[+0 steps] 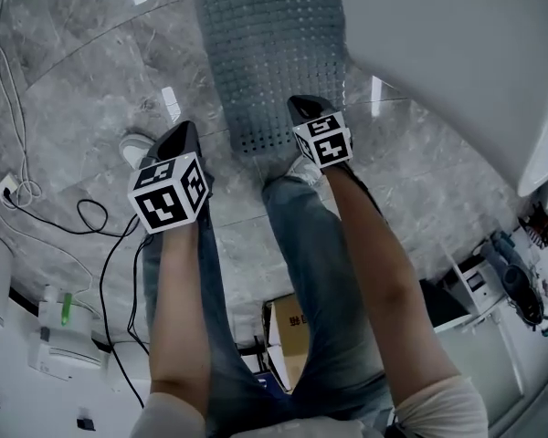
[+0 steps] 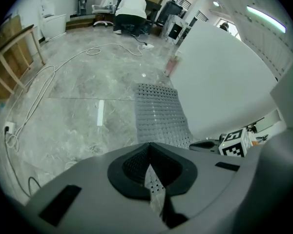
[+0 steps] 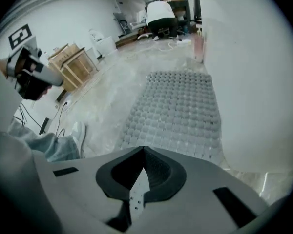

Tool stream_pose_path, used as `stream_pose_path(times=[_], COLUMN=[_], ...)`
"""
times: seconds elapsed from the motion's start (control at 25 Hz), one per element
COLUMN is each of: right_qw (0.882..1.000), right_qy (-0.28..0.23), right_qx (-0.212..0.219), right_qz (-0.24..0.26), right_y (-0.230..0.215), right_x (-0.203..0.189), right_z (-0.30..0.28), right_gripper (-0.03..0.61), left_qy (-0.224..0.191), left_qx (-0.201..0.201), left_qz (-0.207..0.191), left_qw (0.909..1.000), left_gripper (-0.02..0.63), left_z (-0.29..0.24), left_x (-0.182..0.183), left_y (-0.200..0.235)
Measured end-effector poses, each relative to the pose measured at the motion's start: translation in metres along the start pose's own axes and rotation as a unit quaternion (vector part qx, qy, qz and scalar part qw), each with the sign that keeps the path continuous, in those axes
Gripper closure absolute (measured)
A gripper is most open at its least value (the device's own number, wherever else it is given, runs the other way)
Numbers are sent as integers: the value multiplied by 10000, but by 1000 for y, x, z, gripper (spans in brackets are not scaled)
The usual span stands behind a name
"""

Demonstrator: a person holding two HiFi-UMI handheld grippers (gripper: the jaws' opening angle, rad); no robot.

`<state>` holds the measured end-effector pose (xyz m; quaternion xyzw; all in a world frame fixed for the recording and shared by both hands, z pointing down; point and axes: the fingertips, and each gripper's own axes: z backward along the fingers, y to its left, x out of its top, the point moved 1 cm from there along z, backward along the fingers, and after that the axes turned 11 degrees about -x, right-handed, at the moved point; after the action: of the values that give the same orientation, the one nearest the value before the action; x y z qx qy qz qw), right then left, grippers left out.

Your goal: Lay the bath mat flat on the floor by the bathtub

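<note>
The grey studded bath mat (image 1: 269, 53) lies spread flat on the marble floor, one long side along the white bathtub (image 1: 457, 53). My left gripper (image 1: 184, 130) hovers over bare floor left of the mat's near end, shut and empty. My right gripper (image 1: 303, 108) points down over the mat's near right corner, also shut with nothing in it. In the left gripper view the closed jaws (image 2: 147, 162) face the mat (image 2: 158, 116) and tub (image 2: 219, 87). The right gripper view has the shut jaws (image 3: 143, 167) above the mat (image 3: 178, 113).
Black and white cables (image 1: 91, 217) and a plug (image 1: 6, 187) trail over the floor at left. A white shoe (image 1: 135, 147) stands by my left gripper. The person's jeans-clad legs are below. A wooden frame (image 2: 10, 62) and a toilet (image 2: 51, 23) stand further off.
</note>
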<state>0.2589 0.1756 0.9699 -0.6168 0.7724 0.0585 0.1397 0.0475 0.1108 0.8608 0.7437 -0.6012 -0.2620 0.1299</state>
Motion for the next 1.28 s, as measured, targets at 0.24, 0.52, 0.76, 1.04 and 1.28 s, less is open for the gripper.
stream_pose_path(times=[0.24,0.52,0.76,1.04,1.28], right_qw=[9991,9947,9856,9812,9790], right_qy=[-205,-63,-193,45,266], right_qx=[-374,-965,-1312,-1491,-1497], right_qz=[-48,-359,-1046,-1223,-1362], right_y=[-15,-20,-45,-97,-160], right_x=[106,213,271,289,301], right_z=[25,43,43,-14,-92], right_gripper=[555,555,555,554,554], left_qy=[116,321,135,169,278], left_qx=[-406,-723,-672,-407,-207], left_qz=[-609,-549,-579,-438,-204], left_qw=[9973,9953,9960,9981,9992], left_gripper=[598,597,597,597,597], left_z=[26,89,109,80,22], left_x=[37,100,163,205,237], left_y=[1,56,85,106,123])
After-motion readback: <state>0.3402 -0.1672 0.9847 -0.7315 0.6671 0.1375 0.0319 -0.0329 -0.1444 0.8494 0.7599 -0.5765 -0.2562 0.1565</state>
